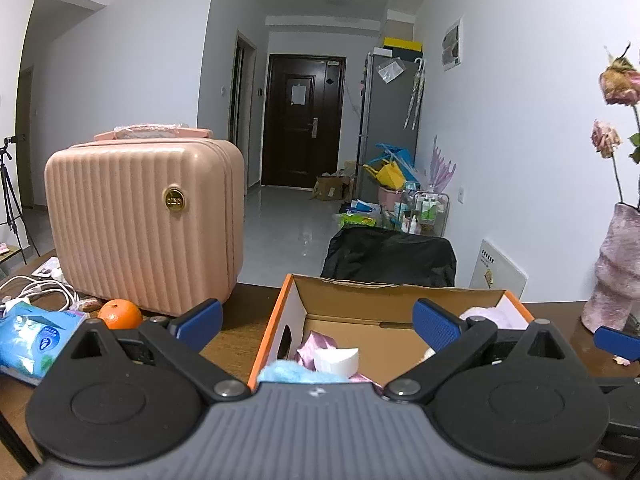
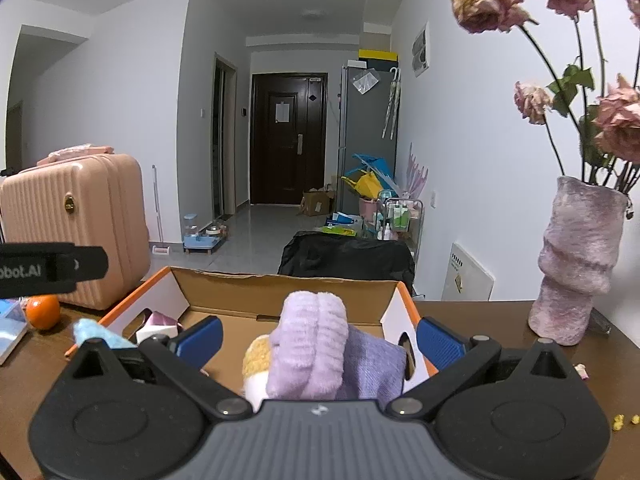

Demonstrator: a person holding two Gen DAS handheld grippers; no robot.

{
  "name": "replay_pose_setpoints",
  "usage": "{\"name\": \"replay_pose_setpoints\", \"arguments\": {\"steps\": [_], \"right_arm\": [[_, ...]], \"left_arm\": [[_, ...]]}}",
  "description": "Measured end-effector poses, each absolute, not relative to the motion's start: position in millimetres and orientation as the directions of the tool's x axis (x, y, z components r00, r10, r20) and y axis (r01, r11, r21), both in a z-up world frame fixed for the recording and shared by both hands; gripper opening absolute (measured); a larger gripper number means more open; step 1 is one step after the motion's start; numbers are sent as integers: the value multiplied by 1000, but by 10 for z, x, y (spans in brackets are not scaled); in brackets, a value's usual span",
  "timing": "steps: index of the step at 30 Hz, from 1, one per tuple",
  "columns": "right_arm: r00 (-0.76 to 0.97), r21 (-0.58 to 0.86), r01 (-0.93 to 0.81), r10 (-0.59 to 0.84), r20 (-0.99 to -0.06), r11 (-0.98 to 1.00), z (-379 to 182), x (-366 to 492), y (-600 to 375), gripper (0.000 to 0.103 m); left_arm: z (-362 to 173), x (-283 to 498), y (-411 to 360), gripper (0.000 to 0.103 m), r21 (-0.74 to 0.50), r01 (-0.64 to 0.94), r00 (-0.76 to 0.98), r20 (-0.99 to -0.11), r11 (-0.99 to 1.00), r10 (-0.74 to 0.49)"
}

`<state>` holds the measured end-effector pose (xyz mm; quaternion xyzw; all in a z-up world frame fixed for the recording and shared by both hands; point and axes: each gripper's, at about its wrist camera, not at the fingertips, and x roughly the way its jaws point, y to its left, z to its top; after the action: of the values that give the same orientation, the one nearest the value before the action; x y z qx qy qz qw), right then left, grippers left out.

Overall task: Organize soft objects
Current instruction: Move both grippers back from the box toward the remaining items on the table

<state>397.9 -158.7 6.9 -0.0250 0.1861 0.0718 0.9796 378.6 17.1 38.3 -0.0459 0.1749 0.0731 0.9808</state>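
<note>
An open cardboard box (image 1: 400, 286) with orange edges sits on the brown table. In the left wrist view it holds a pink satin piece (image 1: 316, 346), a white sponge wedge (image 1: 336, 358), a blue fluffy item (image 1: 296, 374) and a pale pink fluffy item (image 1: 490, 316). My left gripper (image 1: 318, 322) hangs open over the box's left half, holding nothing. In the right wrist view a purple plush roll (image 2: 310, 344) on a lilac cloth (image 2: 372, 368), with a yellow-white soft piece (image 2: 256, 360) beside it, lies in the box (image 2: 280, 280). My right gripper (image 2: 320, 342) is open around it, jaws well apart from it.
A pink ribbed suitcase (image 1: 144, 224) stands on the table at the left, with an orange (image 1: 119, 314), a blue wipes pack (image 1: 36, 338) and white cables (image 1: 40, 290) near it. A purple vase (image 2: 576, 264) of dried roses stands at the right. A black chair back (image 1: 390, 256) is behind the box.
</note>
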Motion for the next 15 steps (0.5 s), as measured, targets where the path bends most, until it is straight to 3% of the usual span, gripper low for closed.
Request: {"name": "replay_pose_setpoints", "arguments": {"steps": [15], "right_arm": [[929,-53,-162,134,-344,985,119,3316,-1759,103]], "left_arm": [[409,3196,112,103,-50,-130,934,-342,990,106]]}}
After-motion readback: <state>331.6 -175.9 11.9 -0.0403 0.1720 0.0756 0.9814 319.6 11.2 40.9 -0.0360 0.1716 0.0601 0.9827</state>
